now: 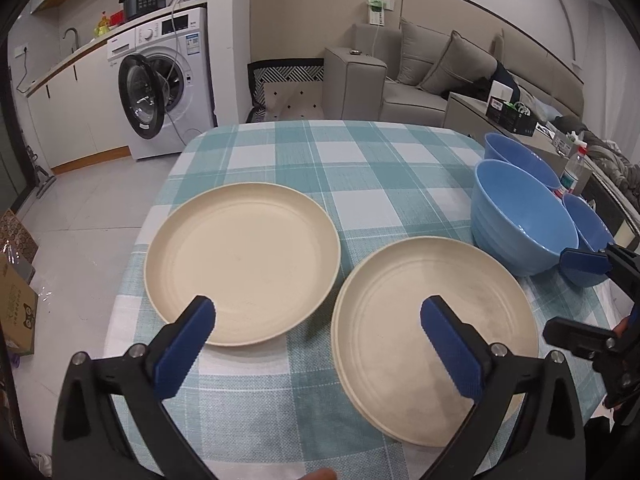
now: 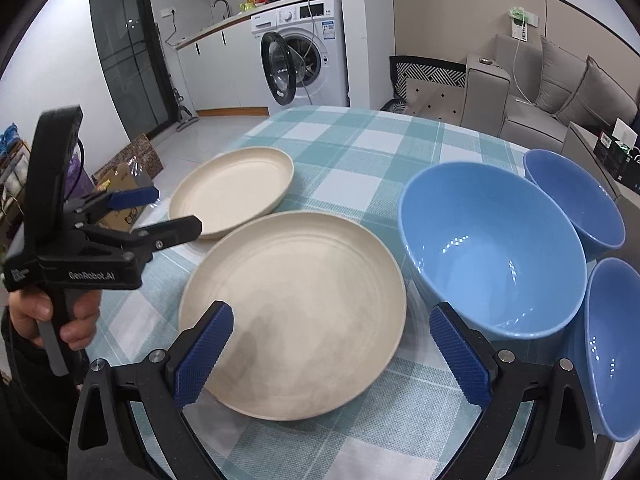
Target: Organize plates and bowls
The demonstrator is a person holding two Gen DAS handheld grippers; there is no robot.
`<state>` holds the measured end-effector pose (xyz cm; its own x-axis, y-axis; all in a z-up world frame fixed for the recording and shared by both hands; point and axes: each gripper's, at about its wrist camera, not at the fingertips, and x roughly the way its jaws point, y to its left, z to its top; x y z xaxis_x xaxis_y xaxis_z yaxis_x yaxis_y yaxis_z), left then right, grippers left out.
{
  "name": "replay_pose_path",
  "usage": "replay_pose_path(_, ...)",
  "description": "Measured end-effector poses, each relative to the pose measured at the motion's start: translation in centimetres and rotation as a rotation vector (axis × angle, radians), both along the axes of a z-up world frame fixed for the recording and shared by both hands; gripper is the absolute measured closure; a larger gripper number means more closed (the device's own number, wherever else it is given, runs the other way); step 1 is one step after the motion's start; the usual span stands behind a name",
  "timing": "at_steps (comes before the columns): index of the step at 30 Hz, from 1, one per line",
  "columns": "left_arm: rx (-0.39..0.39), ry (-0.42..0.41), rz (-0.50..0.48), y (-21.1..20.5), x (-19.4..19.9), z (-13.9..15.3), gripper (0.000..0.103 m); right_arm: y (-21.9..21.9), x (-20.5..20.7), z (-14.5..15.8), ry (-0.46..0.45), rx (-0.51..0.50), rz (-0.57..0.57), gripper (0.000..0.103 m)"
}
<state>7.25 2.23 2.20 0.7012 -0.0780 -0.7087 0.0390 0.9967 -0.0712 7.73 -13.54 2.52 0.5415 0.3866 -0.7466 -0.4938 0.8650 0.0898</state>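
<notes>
The checked table (image 1: 320, 152) held cream plates: one single plate (image 1: 242, 264) and, beside it, a plate stack (image 1: 436, 340). Three blue bowls sat right of these, the big bowl (image 2: 492, 248) touching the stack. Both grippers tilted downward above the near edge; the left gripper (image 1: 318, 320) and right gripper (image 2: 332, 328) gaped wide, holding nothing. Only the right wrist view showed the left hand (image 2: 44, 316) on its handle.

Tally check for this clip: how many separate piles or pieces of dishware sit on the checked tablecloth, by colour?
Cream plates: 2 spots, a single plate and a plate stack whose layer count is unclear.
Blue bowls: 3 spots, a big bowl stack, a far bowl and a near bowl.
Total: 5 spots.
</notes>
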Motion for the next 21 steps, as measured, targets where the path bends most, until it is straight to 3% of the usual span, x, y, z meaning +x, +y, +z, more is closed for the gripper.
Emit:
replay_pose_path(8,-0.008,-0.021,0.044,1.1,-0.1,1.1,0.0,0.2,1.2,2.3,-0.014,0.054,-0.025,0.003)
replay_pose_path(21,-0.031,-0.059,0.135,4.6,-0.6,3.3,0.0,4.1,3.4,5.5,-0.048,0.061,0.027,0.003)
